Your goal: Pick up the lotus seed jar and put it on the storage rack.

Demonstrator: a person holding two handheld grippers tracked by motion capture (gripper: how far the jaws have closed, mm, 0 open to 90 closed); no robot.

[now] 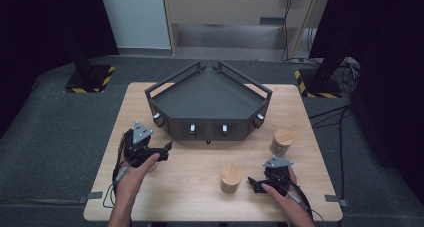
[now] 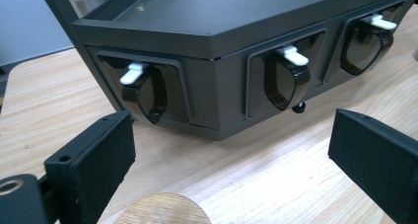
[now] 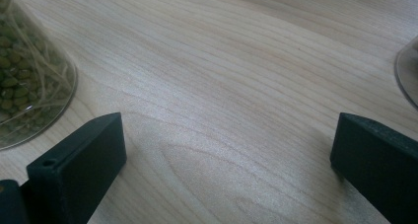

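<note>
Both grippers held with jaws wide apart and nothing between them, low over a wooden table [image 1: 195, 197].

A third jar is mostly hidden under the left gripper [image 1: 161, 150]; only its wooden lid [image 2: 162, 209] is seen, cut off at the bottom edge of the left gripper view. In the right gripper view a glass jar of green beans [image 3: 29, 86] is cropped at the left and another glass edge at the right. The right gripper [image 1: 254, 184] is seen just beside the near jar [image 1: 231, 178]; the far jar [image 1: 282, 142] stands near the dark tray rack [image 1: 210, 94], whose white latches [image 2: 132, 72] are visible. Grey carpet, black curtains and floor cables are seen around the table.
</note>
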